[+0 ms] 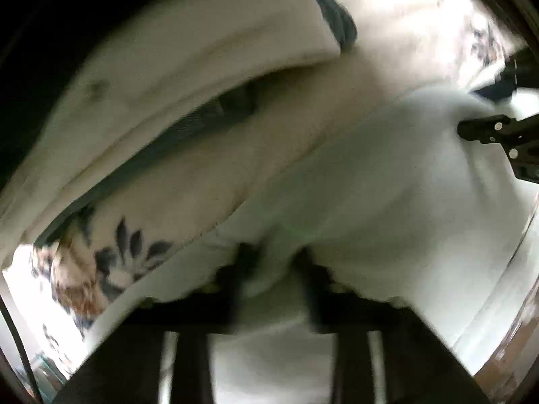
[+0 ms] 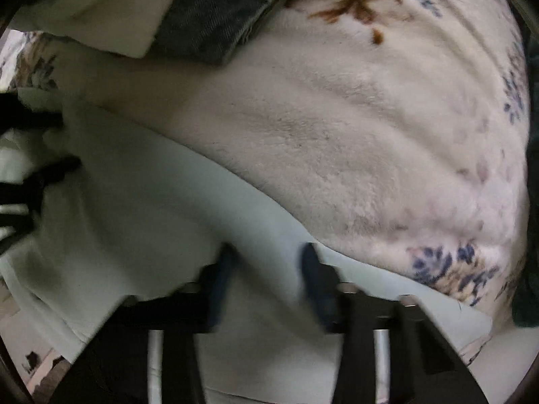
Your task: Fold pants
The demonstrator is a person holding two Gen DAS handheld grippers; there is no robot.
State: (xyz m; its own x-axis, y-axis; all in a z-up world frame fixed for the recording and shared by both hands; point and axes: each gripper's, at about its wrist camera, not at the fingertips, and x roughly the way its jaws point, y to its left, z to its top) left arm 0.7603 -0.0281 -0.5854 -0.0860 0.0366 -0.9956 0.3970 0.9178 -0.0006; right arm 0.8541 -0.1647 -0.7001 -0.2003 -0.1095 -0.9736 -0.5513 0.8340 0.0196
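The white pants [image 1: 370,181] lie spread on a cream floral blanket [image 1: 188,181]. My left gripper [image 1: 273,252] hangs low over the pants with its dark fingers [image 1: 244,262] apart and white cloth between and under them; grip not clear through blur. My right gripper [image 2: 269,252] is open over the pants [image 2: 141,195] near their edge, blue fingertips [image 2: 311,262] apart. Each gripper shows in the other's view: the right one [image 1: 498,134] at the right edge, the left one [image 2: 37,175] at the left edge.
A folded cream garment [image 1: 202,54] and dark denim [image 2: 215,13] lie on the blanket [image 2: 370,118] beyond the pants. The bed's edge and floor show at the lower corners [image 2: 40,363].
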